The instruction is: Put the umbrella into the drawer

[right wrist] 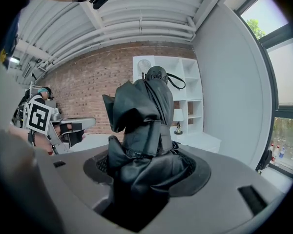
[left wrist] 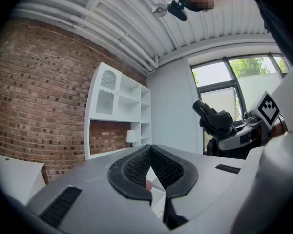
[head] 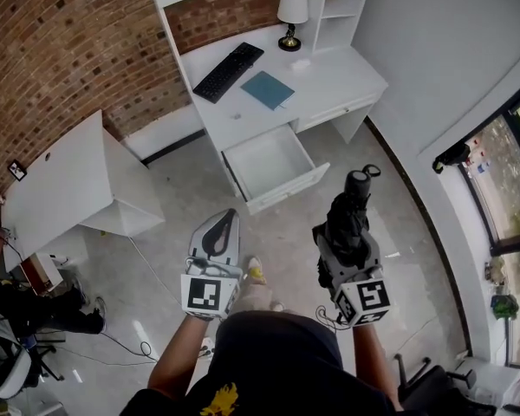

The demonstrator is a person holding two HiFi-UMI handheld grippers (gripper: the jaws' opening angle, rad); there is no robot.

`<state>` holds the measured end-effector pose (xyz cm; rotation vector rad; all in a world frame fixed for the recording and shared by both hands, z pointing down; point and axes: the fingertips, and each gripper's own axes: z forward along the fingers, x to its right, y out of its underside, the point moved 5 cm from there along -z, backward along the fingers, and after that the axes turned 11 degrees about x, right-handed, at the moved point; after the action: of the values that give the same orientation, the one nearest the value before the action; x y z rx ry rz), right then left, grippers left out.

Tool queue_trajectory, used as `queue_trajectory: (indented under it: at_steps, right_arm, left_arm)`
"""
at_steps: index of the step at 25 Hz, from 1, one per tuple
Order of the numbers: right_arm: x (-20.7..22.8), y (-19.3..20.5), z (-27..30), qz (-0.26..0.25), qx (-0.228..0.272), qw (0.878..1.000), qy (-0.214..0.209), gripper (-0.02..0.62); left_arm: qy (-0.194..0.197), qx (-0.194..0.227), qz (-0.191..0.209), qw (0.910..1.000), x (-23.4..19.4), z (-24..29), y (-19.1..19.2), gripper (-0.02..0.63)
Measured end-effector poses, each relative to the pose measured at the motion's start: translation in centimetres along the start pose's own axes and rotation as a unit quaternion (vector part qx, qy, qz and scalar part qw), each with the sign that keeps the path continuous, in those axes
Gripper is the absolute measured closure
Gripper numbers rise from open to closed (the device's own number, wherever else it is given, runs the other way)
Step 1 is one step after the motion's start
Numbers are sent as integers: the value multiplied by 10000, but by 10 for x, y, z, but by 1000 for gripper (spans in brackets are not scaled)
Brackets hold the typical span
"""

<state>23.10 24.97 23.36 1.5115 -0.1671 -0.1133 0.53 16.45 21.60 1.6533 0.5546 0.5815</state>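
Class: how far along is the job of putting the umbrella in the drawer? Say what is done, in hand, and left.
Done: the drawer stands open, with nothing seen inside. In hand: the right claw is shut on the folded black umbrella, short of the drawer; the left claw is shut, empty. Left: carrying the umbrella over and setting it inside.

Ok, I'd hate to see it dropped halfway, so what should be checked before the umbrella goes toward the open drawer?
1. Right gripper shut on the umbrella: ok, jaws clamp its folded canopy.
2. Drawer open: ok, it stands out from the desk.
3. Room in the drawer: ok, bare white bottom shows.
4. Left gripper out of the way: ok, shut, holding nothing.
5. Umbrella over the drawer: not ok, held short of it.
6. Umbrella fits the drawer's length: cannot tell.
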Motion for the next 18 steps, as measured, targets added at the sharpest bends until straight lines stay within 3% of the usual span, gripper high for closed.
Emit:
queue_trajectory:
  at_steps: [18]
  right_arm:
    - [-13, -12, 153, -414, -267, 9987, -92, 336]
  left_arm:
    - [-161, 291, -282, 9990, -131, 83, 17, 588]
